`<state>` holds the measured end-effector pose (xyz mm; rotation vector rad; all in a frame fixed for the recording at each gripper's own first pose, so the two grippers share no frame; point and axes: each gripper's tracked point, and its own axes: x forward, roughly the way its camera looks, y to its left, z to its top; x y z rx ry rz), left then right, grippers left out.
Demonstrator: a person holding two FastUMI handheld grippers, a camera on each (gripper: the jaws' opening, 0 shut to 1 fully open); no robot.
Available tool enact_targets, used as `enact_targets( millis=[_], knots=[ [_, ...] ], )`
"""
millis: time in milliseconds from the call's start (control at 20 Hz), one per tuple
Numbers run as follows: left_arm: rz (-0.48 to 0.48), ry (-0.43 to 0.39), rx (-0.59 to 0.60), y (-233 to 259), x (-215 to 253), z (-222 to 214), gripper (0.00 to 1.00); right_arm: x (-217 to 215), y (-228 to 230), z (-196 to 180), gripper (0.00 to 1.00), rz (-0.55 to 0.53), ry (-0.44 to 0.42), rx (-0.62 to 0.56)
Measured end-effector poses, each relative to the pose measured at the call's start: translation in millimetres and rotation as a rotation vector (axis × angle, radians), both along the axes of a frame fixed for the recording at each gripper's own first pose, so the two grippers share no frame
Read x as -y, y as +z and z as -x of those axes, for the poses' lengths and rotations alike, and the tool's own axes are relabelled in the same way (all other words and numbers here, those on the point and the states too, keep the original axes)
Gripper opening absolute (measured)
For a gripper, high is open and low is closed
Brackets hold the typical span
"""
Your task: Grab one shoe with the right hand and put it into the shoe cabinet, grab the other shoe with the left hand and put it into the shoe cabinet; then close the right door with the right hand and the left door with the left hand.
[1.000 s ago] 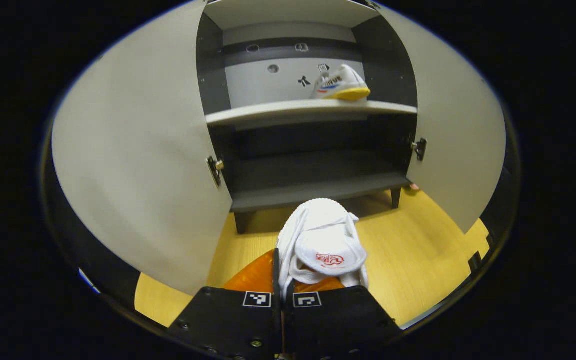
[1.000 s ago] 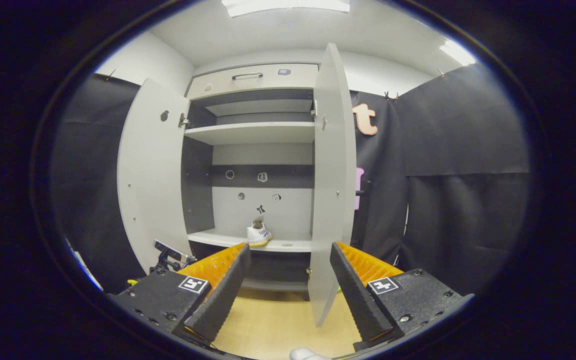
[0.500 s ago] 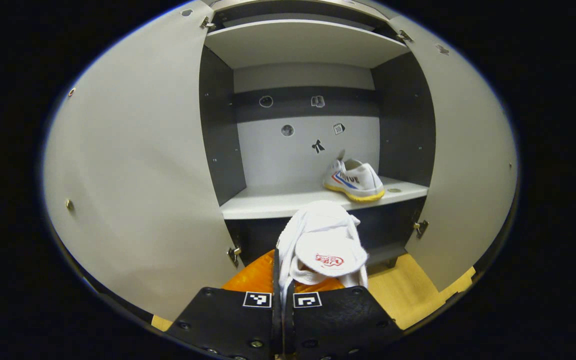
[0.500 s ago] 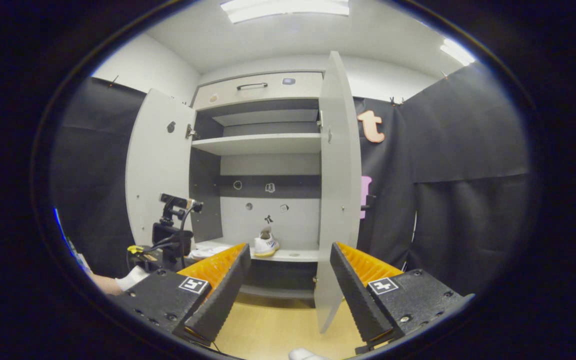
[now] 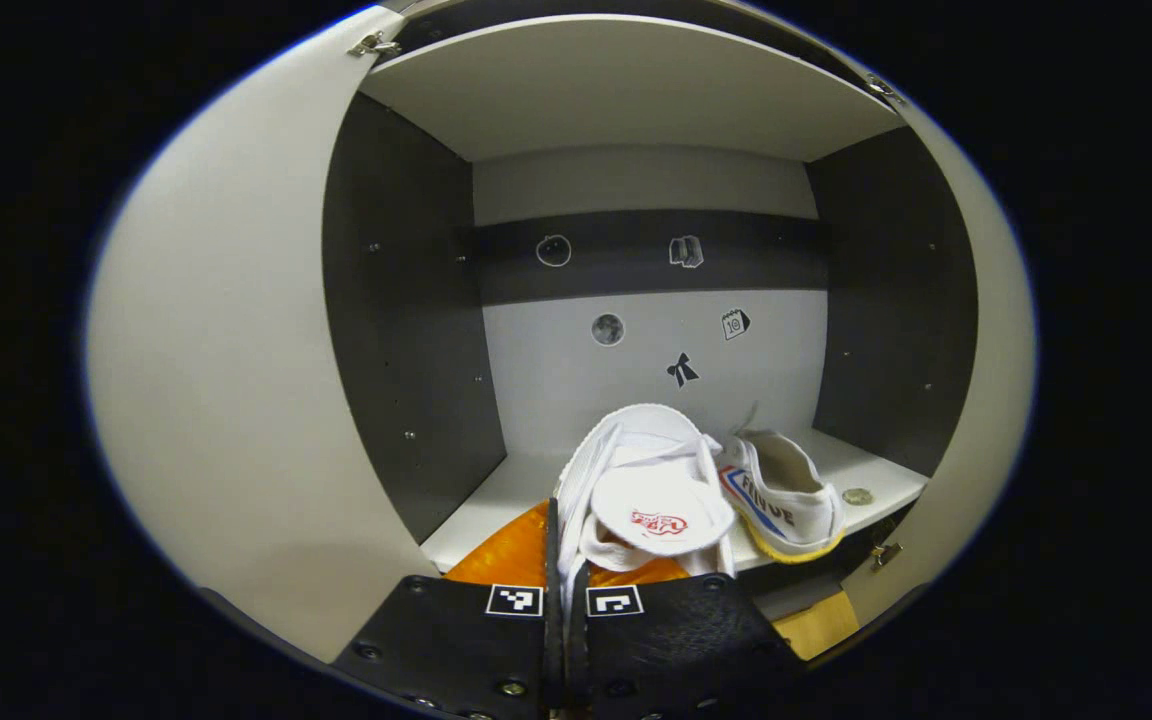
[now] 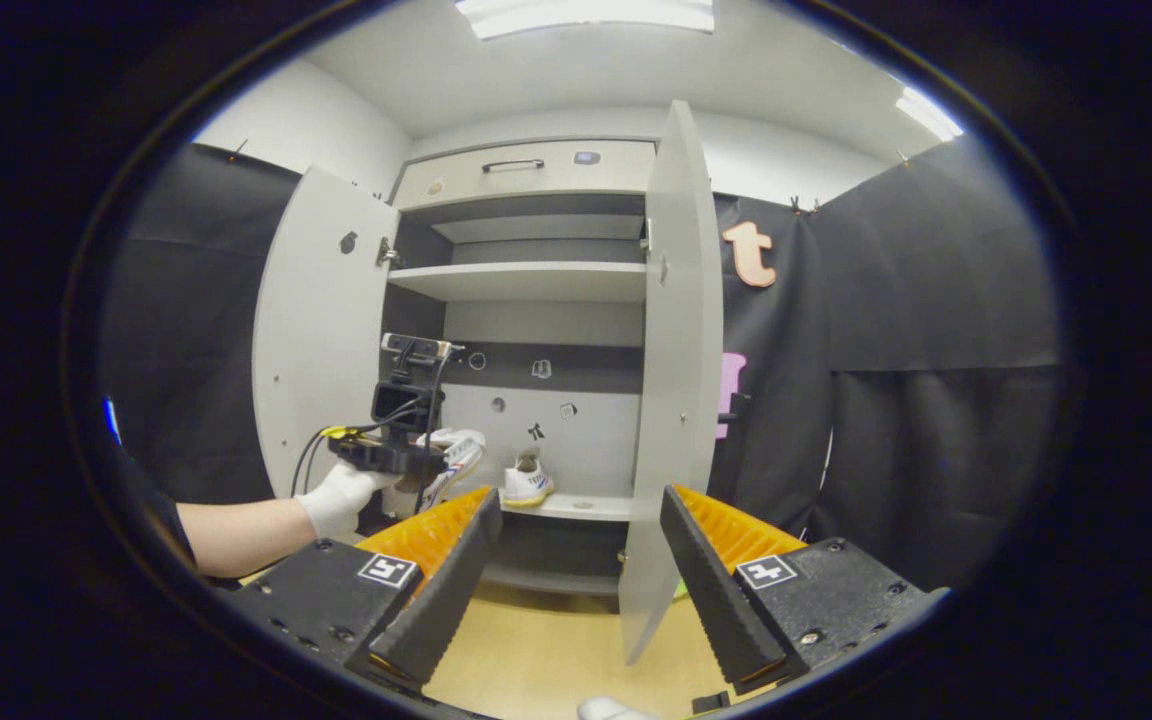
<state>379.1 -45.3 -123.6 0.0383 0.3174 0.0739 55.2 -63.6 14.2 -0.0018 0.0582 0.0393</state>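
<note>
My left gripper [image 5: 566, 585] is shut on the heel of a white shoe [image 5: 651, 490] with a red logo on its insole. The shoe hangs over the front of the cabinet's middle shelf [image 5: 496, 495]. Just to its right a second white shoe [image 5: 786, 495] with a yellow sole stands on that shelf. In the right gripper view, a gloved hand [image 6: 336, 500] holds the left gripper [image 6: 391, 455] and its shoe [image 6: 458, 450] at the cabinet opening, left of the shelved shoe [image 6: 526, 480]. My right gripper [image 6: 581, 497] is open and holds nothing, well back from the cabinet.
Both cabinet doors stand open: the left door [image 6: 321, 330] swung wide, the right door [image 6: 671, 380] edge-on ahead of my right gripper. An upper shelf [image 6: 526, 280] and a drawer [image 6: 526, 170] sit above. A small round disc [image 5: 857, 496] lies on the middle shelf. Wood floor [image 6: 546, 650] lies below.
My left gripper has risen and moved forward with its shoe, from floor level up to the middle shelf beside the other shoe. The right gripper has barely moved.
</note>
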Motion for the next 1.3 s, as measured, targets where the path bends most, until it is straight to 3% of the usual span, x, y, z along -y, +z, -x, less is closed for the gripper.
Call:
enact_targets(
  millis=[150,600,700,750,900,1150,1300],
  knots=[
    [0.005,0.011,-0.026,-6.0,4.6,-34.1,0.01,3.5,-3.0,1.1,1.0,0.009,-0.009,-0.011],
    [-0.014,0.06,-0.137,-40.0,2.0,-70.3,0.02,11.8,-14.5,-1.1,1.0,0.0,-0.027,-0.053],
    [0.02,0.042,-0.158,-42.2,5.1,-71.9,0.08,12.8,-15.3,-2.1,1.0,0.0,-0.028,-0.056],
    [0.024,0.043,-0.176,-46.8,4.2,-71.0,0.17,11.3,-15.9,-2.3,1.0,-0.004,-0.026,-0.056],
    [0.033,0.053,-0.192,-49.9,-2.3,-69.0,0.1,9.2,-18.7,-2.4,1.0,-0.016,-0.017,-0.068],
    [-0.011,0.076,-0.163,-42.8,-26.4,-61.1,0.97,8.1,-15.5,-2.7,1.0,-0.019,-0.012,-0.059],
    [0.006,0.082,-0.165,-39.7,-34.1,-52.8,0.97,4.3,-14.8,-2.0,1.0,-0.019,-0.002,-0.061]
  ],
)
